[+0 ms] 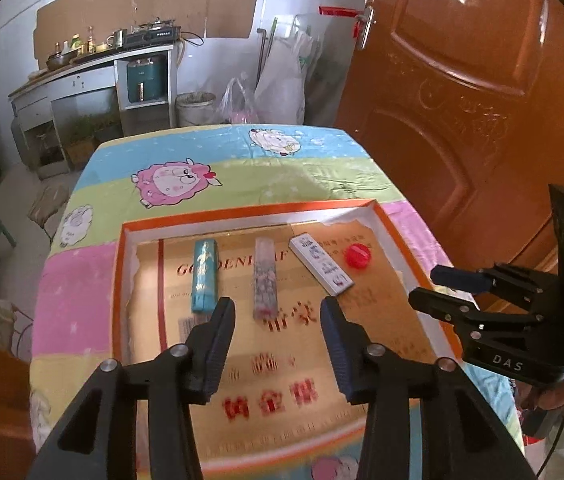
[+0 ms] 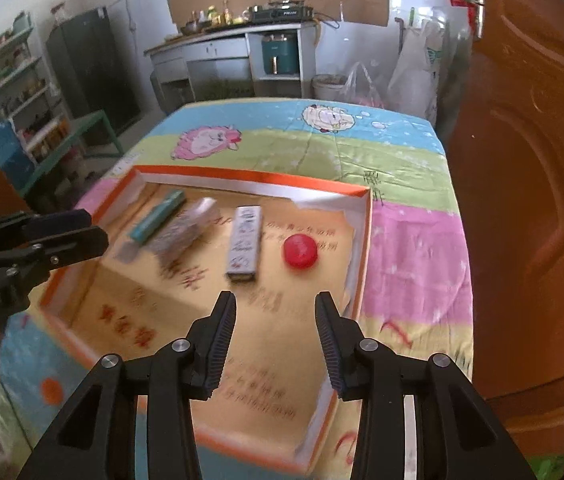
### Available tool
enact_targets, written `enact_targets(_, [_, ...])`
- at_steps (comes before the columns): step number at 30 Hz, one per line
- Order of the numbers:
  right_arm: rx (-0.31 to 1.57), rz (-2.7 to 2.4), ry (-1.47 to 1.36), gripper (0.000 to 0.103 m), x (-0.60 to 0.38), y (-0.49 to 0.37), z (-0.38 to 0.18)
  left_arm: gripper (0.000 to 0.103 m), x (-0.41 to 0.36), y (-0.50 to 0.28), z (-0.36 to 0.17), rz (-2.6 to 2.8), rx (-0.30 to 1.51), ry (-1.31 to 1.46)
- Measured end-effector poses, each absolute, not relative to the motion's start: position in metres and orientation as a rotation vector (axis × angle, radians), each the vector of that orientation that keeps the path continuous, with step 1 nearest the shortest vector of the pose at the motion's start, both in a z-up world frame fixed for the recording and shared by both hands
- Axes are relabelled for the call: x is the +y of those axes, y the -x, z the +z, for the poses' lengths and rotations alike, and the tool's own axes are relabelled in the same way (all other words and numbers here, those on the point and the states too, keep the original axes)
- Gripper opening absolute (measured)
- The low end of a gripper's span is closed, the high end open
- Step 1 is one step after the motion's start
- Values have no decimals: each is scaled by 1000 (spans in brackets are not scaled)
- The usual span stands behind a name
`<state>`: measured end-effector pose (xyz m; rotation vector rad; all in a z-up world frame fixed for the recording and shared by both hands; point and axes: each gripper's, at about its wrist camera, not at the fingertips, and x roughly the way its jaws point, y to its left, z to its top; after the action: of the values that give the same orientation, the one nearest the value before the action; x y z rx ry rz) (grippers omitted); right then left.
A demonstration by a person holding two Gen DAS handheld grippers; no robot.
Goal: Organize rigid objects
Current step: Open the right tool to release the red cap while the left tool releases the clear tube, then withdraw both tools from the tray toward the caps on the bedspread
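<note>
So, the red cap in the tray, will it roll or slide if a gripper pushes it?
The red cap lies flat on its round face in the tray, so it would probably slide, not roll. It looks like small hard plastic, likely light and stiff. Being low and round, it may slip from the fingers if pinched off-centre.

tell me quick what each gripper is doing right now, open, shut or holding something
Left gripper: open, holding nothing, above the orange tray.
Right gripper: open, holding nothing, above the same tray.
</note>
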<state>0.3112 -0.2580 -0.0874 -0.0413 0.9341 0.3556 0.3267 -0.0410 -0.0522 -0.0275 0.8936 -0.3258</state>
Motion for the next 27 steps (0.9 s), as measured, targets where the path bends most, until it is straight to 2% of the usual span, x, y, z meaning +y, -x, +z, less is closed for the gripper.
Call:
enact_targets(14, [875,346,5,43,-242,-186,-62,44,0,-224,-17,-326,809,83])
enact_targets(27, [903,323,-44,43,-221,-106,-88,44,15,-130,-50,-363,780,90])
